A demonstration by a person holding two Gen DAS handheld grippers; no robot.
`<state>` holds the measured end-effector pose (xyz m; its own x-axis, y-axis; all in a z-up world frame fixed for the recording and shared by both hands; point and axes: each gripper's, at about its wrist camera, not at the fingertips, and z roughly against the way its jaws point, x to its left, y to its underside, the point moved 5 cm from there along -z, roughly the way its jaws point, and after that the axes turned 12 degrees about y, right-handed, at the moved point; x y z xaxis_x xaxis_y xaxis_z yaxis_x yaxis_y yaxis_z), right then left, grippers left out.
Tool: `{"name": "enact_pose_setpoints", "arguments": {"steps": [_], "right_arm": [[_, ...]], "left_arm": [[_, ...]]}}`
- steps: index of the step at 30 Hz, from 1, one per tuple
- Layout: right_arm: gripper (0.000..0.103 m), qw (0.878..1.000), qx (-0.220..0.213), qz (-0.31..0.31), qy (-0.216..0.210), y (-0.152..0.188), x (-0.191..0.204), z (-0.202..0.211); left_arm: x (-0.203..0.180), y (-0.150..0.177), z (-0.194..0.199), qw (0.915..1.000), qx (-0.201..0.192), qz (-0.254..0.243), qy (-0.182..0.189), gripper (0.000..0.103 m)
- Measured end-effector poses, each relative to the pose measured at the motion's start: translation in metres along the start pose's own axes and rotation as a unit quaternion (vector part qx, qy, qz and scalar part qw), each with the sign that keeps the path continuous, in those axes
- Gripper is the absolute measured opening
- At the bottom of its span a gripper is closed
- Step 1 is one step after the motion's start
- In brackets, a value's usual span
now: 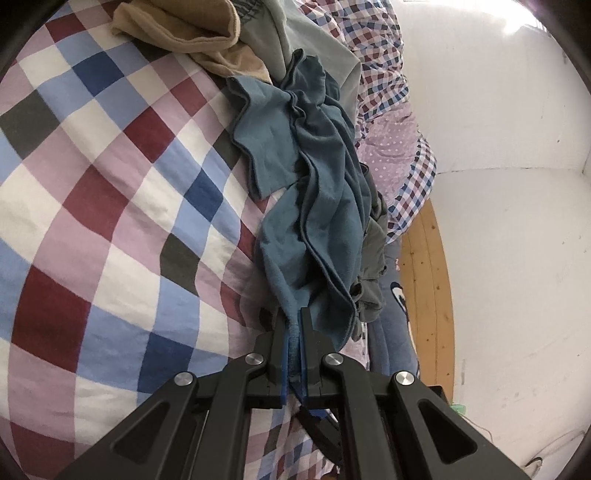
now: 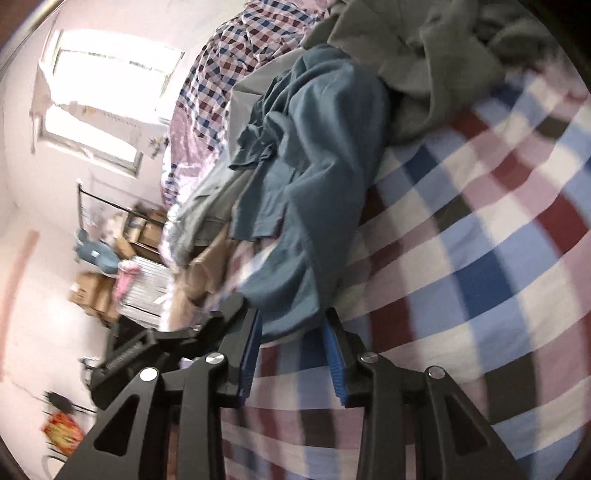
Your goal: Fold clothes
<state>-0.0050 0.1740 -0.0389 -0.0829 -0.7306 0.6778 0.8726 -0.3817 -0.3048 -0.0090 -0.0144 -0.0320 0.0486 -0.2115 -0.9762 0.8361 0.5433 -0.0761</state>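
A crumpled teal garment (image 1: 314,177) lies stretched across the checkered bedspread (image 1: 110,221). My left gripper (image 1: 294,314) is shut on one bunched edge of it, the cloth pinched between the blue pads. In the right wrist view the same teal garment (image 2: 314,177) reaches down between the fingers of my right gripper (image 2: 293,325), which stands open; its blue pads (image 2: 251,350) flank the cloth's lower edge without closing on it. The right view is blurred by motion.
A tan garment (image 1: 184,33) and a grey-green one (image 1: 295,40) are piled at the bed's far end, and a grey garment (image 2: 443,55) lies beside the teal one. A small-check duvet (image 1: 384,74) lies by the white wall (image 1: 498,184). Cardboard boxes (image 2: 96,291) and a shelf stand below the window (image 2: 107,96).
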Motion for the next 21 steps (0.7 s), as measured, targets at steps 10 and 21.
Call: {"name": "enact_pose_setpoints", "arguments": {"steps": [10, 21], "right_arm": [[0.031, 0.997, -0.018, -0.065, -0.035, -0.004, 0.007, -0.012], [0.002, 0.997, -0.023, 0.056, 0.056, -0.010, 0.015, -0.011]], "left_arm": [[0.002, 0.001, 0.000, 0.9998, -0.007, 0.013, 0.012, 0.003], [0.005, -0.007, 0.009, 0.9992, -0.027, 0.028, 0.006, 0.024]]}}
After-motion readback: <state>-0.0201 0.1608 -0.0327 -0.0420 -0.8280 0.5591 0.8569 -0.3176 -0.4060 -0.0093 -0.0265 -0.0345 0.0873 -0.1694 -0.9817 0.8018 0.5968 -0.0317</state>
